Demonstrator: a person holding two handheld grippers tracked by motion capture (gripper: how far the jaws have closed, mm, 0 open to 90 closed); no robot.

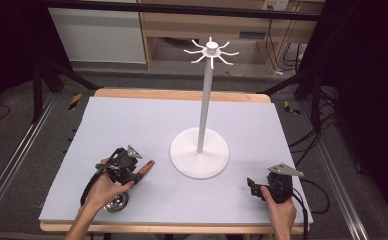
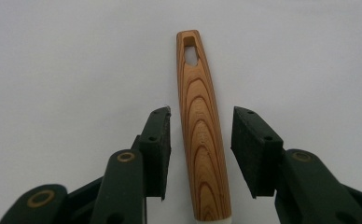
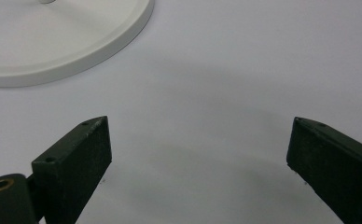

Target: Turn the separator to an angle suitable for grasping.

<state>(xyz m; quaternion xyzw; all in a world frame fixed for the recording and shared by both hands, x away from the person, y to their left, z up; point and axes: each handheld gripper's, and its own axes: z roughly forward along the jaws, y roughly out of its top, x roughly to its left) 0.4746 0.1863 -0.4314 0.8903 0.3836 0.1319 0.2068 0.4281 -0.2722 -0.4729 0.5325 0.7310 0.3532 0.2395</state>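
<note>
The left gripper (image 2: 200, 149) stands with its jaws parted on either side of a wooden handle (image 2: 199, 126), a clear gap showing between each black pad and the wood, so nothing is clamped; the handle lies on the pale table cover (image 2: 67, 56) and runs straight away from the gripper between the jaws, its far end pierced by a hanging slot, its near end meeting a white collar at the bottom edge of the left gripper view. In the high view the left gripper (image 1: 138, 175) sits in the person's left hand (image 1: 104, 190), the wooden tip poking out just past it, and a shiny metal bowl (image 1: 117, 202) lies just behind the gripper, partly under the hand. Farther out ahead of it stands a white hook stand (image 1: 200, 152), its round base resting on the cover and its pole rising to a ring of hooks. The right gripper (image 3: 198, 154), well apart from the left, is spread wide with bare cover between its jaws, the stand's base ahead of it.
</note>
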